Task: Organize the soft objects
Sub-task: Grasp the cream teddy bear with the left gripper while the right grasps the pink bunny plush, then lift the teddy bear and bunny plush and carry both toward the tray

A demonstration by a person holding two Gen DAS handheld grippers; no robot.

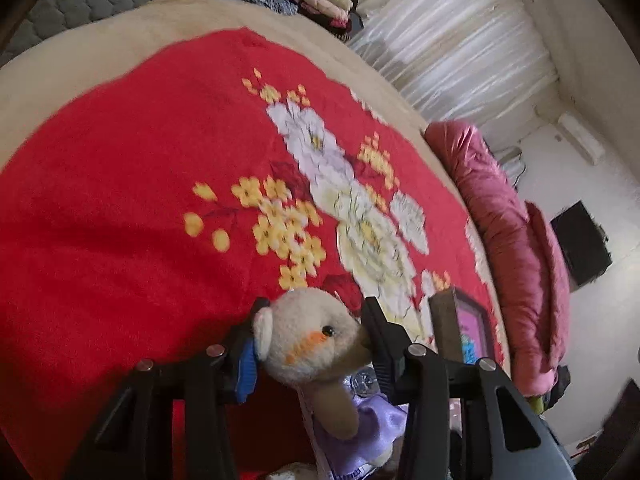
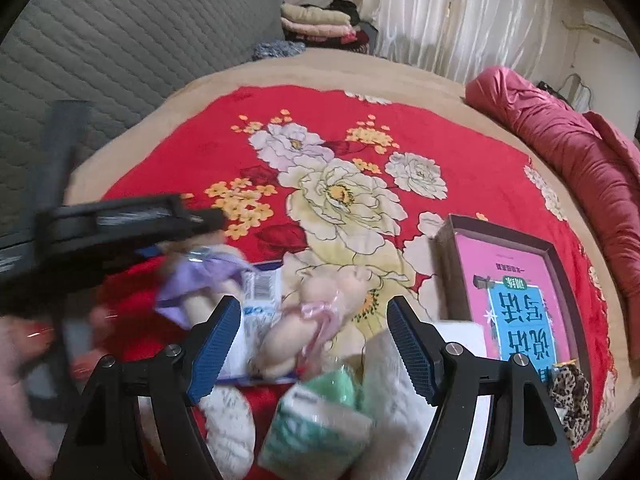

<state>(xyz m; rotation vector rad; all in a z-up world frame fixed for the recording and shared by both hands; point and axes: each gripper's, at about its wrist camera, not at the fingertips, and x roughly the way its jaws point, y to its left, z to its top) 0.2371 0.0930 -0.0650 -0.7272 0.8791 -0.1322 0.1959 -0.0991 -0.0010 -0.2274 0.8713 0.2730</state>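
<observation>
While the left hand-held gripper (image 1: pixel 312 344) clamps the plush bear's (image 1: pixel 308 340) head, the right hand-held gripper (image 2: pixel 314 344) gapes wide above a pink plush toy (image 2: pixel 308 320) beside the box (image 2: pixel 444 240).

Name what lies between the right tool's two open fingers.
In the right wrist view, a small pale plush toy with a pink ribbon lies between the right tool fingers, ungripped.

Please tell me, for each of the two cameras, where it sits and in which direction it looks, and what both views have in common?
Left wrist: sits on the left gripper, looks across the red floral blanket; its fingers clamp a plush toy by the head.
Right wrist: sits on the right gripper, open above a pink plush; the left gripper shows blurred at left.
Shared: blanket, box, pink quilt, curtain.
</observation>
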